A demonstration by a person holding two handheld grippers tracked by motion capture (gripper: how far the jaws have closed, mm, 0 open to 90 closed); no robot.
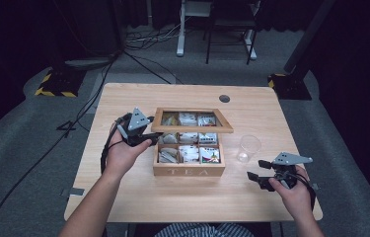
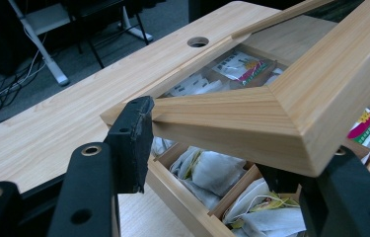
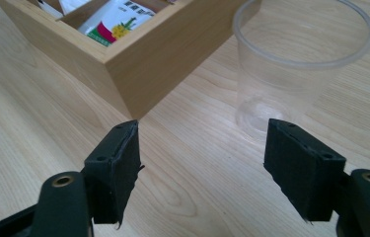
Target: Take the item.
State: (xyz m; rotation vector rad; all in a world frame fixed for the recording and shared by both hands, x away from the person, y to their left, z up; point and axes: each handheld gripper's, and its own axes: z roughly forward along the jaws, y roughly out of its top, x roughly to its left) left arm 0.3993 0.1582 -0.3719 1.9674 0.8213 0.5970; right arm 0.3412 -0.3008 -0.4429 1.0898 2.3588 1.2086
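Wooden tea box (image 1: 188,170) stands half opened, its lid (image 2: 251,116) pinched in my left gripper (image 1: 145,138), while my right gripper (image 3: 200,168) waits spread near the plastic cup (image 3: 296,64), tea bags (image 2: 212,173) untouched.

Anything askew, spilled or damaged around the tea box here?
Nothing stands out. The tea box sits square on the table, its lid raised because the left gripper holds one corner. The clear cup stands upright and empty; sachets stay in their compartments.

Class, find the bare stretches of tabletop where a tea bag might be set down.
Bare wood runs along the near edge in front of the tea box, and across the far strip by the round hole. Crowded: between the box and the clear cup.
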